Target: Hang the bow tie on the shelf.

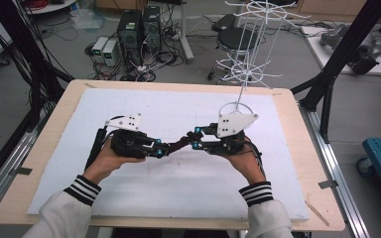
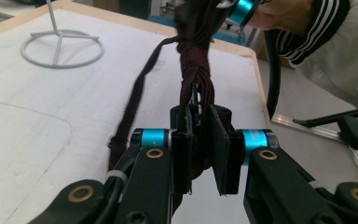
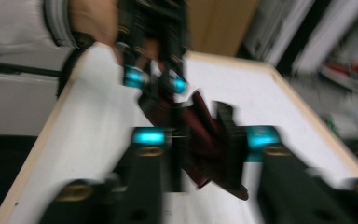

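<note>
Both tongs [image 1: 159, 149] [image 1: 194, 138] pinch dark cloth [image 1: 177, 145] between.

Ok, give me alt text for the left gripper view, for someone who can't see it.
The left gripper clamps a bunched dark red cloth, which stretches up to the right gripper. A strap dangles from it over the white table, where a wire stand's ring base sits.

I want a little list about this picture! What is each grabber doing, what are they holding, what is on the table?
left gripper: shut on the dark red cloth strap
right gripper: shut on the strap's other end
dark red cloth strap: bunched, stretched between the two grippers, one loose tail hanging down
white wire rack: stands upright on its ring base at the table's far right
table cover: white foam sheet on a light wooden table
hands: one on each gripper, striped cuffs
</note>
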Tool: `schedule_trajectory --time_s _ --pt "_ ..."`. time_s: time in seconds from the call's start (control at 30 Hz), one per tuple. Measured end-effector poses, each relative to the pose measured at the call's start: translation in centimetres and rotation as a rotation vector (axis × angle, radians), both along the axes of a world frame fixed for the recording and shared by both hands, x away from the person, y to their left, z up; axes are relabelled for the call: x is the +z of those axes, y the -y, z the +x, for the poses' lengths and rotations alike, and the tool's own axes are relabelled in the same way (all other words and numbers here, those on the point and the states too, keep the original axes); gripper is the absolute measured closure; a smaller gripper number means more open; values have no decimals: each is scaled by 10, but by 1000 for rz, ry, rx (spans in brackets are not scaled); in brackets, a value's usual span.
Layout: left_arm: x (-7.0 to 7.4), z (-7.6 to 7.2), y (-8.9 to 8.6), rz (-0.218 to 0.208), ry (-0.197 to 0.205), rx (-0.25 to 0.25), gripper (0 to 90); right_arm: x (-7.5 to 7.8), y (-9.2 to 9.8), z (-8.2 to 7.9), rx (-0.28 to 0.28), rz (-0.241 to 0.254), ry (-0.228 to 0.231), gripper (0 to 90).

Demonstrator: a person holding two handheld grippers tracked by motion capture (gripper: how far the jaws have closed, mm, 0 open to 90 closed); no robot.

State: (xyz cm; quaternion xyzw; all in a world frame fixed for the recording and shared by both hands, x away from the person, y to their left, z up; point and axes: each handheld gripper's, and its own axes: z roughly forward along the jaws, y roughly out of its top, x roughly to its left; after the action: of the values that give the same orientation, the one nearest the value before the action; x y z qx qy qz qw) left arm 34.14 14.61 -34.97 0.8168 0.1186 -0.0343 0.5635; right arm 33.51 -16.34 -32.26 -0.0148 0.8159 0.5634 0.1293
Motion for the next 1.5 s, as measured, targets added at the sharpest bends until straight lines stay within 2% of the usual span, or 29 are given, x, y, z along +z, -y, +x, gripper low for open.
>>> schedule_trajectory --time_s 0.1,0.13,0.27,0.3,0.37,0.4,0.43,0.47,0.5,0.53,0.57,0.67,0.8,0.97,1.1,1.2,1.23,1.27,1.3,1.33,1.43,1.5 --pt "1 0 -2 -4 0 10 780 1 0 0 8 4 -8 845" --pt "1 0 -2 -4 0 10 771 1 0 -1 4 -5 -31 845" --pt "1 0 -2 -8 4 26 714 2 0 0 -5 2 -22 845" --pt "1 0 -2 -7 7 32 663 2 1 -1 -14 -3 -31 845" --pt "1 -1 -2 -11 33 33 492 2 2 0 -21 2 -23 845" --pt "1 -2 -1 -19 68 9 419 2 3 -1 -28 7 -34 844" --pt "1 -4 0 -23 104 -5 259 3 4 -1 -39 16 -36 844" --pt "2 -7 1 -19 125 12 259 3 4 -1 -39 16 -36 844" --pt "3 -8 3 -15 135 35 122 3 5 -1 -41 17 -35 844" --pt "3 -9 3 -31 140 39 33 4 6 -1 -45 18 -34 844" --pt "4 -9 2 -34 149 40 33 4 6 -1 -49 18 -32 844" --pt "7 -9 -1 -43 171 112 17 5 9 -2 -63 14 -34 844" --pt "9 -9 -11 -44 188 158 17 7 15 -3 -77 33 -28 844" --pt "-2 -11 -30 -60 187 221 17 11 29 -4 -125 55 -28 843" --pt "-9 -14 -47 -47 197 274 17 12 38 -3 -160 72 -35 842" --pt "-12 -18 -58 -52 192 314 17 14 47 -4 -199 91 -57 841" --pt "-13 -20 -61 -60 196 321 17 14 50 -4 -213 102 -66 840" --pt "-15 -23 -65 -61 215 329 17 15 54 -3 -232 114 -68 839" --pt "-16 -25 -68 -51 225 338 17 15 57 -4 -244 119 -76 838" --pt "-16 -26 -71 -53 218 340 17 15 60 -3 -253 130 -72 838" --pt "-20 -31 -80 -71 241 362 17 17 69 -3 -292 143 -82 838" --pt "-24 -34 -87 -75 239 377 17 18 74 -3 -311 154 -88 838"
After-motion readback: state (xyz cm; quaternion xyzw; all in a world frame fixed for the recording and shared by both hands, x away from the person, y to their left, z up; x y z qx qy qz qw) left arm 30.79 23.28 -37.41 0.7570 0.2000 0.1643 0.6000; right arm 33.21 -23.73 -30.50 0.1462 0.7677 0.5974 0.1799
